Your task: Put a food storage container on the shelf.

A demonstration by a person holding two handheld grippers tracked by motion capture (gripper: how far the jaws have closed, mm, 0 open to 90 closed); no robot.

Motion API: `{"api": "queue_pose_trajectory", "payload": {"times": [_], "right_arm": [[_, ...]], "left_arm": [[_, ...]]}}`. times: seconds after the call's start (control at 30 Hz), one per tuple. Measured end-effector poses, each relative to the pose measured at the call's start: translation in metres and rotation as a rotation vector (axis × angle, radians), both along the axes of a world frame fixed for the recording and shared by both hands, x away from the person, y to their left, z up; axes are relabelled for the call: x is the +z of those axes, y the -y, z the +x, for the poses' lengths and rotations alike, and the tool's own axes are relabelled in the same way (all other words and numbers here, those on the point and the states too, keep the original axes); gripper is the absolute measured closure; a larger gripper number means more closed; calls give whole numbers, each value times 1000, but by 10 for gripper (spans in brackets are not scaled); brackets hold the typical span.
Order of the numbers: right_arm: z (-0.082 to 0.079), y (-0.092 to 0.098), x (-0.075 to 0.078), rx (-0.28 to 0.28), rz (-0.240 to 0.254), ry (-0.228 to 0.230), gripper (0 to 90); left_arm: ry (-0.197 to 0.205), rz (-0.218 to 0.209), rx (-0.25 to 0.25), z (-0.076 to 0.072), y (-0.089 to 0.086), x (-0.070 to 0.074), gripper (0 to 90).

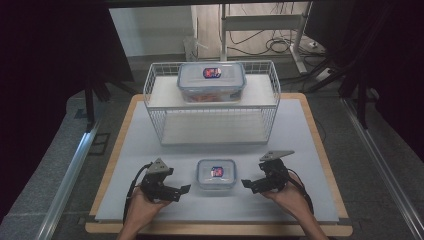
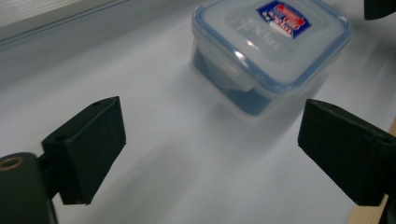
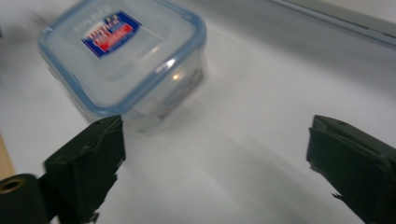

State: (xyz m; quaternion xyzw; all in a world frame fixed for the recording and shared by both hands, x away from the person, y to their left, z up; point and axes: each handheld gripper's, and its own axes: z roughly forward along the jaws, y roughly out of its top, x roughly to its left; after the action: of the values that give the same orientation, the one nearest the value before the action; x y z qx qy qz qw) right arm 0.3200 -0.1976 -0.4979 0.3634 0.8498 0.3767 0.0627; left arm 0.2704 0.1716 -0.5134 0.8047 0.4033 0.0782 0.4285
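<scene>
A small square plastic box (image 1: 216, 174) with a blue-rimmed clip lid and a red and blue label sits on the white mat near the front edge. My left gripper (image 1: 186, 189) rests just left of it, jaws open and empty, pointing at the small box (image 2: 271, 51) a short way ahead. My right gripper (image 1: 246, 183) rests just right of the small box (image 3: 126, 60), jaws wide open with nothing between them. A larger box (image 1: 211, 81) of the same kind stands on the top shelf of a white wire rack (image 1: 212, 102) at the back.
The white mat (image 1: 300, 150) covers a wooden table whose edge (image 1: 220, 229) shows at the front. The rack's lower shelf (image 1: 212, 127) is bare. Dark curtains flank the table, and cables lie on the floor behind it.
</scene>
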Motion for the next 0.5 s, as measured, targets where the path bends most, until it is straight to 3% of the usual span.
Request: {"api": "queue_pose_trajectory", "payload": {"times": [0.1, 0.2, 0.4, 0.5], "right_arm": [[0, -3, 4, 5, 15, 2, 146], [0, -9, 7, 25, 36, -3, 209], [3, -24, 5, 54, 40, -30, 216], [9, -31, 1, 65, 66, -80, 180]], "left_arm": [[-14, -34, -29, 8, 6, 1, 91], [-23, -40, -55, 15, 11, 1, 91], [-67, -71, -87, 30, 17, -2, 135], [-114, -93, -114, 41, 26, -6, 134]]}}
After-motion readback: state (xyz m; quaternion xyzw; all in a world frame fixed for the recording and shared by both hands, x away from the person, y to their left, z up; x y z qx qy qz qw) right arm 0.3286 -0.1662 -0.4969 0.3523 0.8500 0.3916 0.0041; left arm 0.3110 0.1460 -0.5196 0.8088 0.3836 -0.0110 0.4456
